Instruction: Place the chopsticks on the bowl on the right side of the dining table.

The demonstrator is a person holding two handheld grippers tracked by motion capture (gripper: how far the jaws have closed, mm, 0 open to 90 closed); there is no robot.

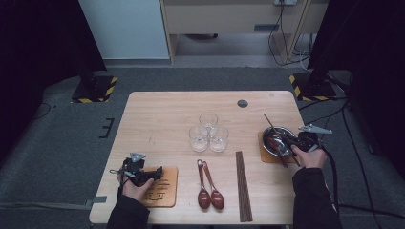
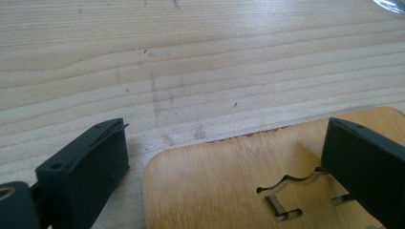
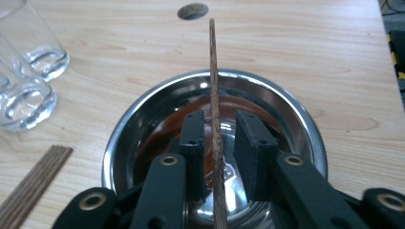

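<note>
A steel bowl (image 1: 282,134) stands on a wooden coaster (image 1: 264,155) at the table's right side. One brown chopstick (image 1: 269,122) leans in it and sticks up past the far rim. In the right gripper view the chopstick (image 3: 213,81) runs between the jaws of my right gripper (image 3: 219,129). The jaws are open, with a gap between the chopstick and the right pad. Something red-brown lies inside the bowl (image 3: 296,109). At the near left my left gripper (image 1: 155,174) rests open, its jaws astride a corner of a second wooden coaster (image 2: 215,186) without gripping it.
Three clear glasses (image 1: 208,131) stand in a cluster at the table's middle. Two red-brown spoons (image 1: 210,191) and a bundle of chopsticks (image 1: 243,186) lie near the front edge. A round hole (image 1: 242,103) marks the far side of the tabletop.
</note>
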